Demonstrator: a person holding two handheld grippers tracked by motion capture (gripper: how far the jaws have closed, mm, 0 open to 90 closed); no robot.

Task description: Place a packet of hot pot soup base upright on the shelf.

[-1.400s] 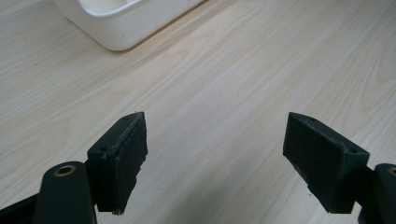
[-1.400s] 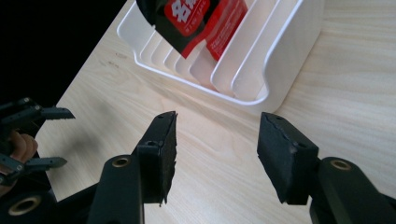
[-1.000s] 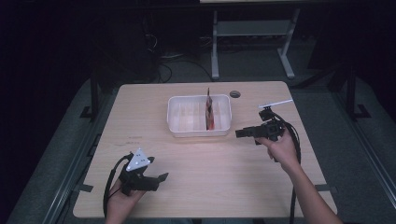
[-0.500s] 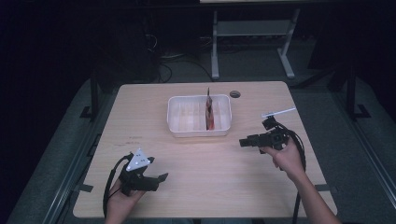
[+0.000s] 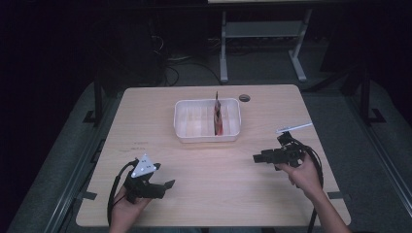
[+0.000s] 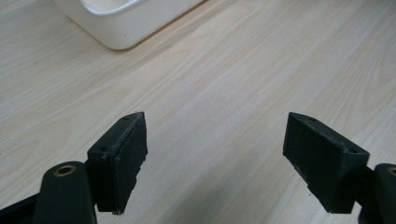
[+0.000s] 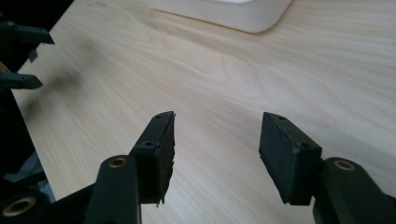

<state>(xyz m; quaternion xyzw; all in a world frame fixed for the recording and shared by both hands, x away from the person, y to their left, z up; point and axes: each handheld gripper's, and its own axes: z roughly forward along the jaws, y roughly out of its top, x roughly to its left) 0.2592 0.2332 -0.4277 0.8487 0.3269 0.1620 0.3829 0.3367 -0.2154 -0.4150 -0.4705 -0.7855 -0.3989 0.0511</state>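
Note:
A white plastic bin (image 5: 207, 120) stands at the middle back of the wooden table (image 5: 214, 174), with a thin reddish-brown piece (image 5: 218, 115) upright inside it. My left gripper (image 5: 167, 185) rests low at the table's front left, jaws wide open over bare wood (image 6: 212, 140). My right gripper (image 5: 258, 158) hovers at the right, in front of the bin and pointing left, its jaws open with nothing between them (image 7: 217, 140). A corner of the bin (image 6: 126, 23) shows far ahead in the left gripper view, and its wall (image 7: 224, 11) in the right gripper view.
A small dark round hole (image 5: 244, 98) sits in the table behind the bin. A white strip (image 5: 294, 128) sticks out above my right gripper. The left gripper (image 7: 21, 56) appears at the far left of the right gripper view. Dark floor and a metal stand lie beyond the table.
My right gripper has moved toward the table's front and lower, away from the bin's right side. The left gripper has stayed put.

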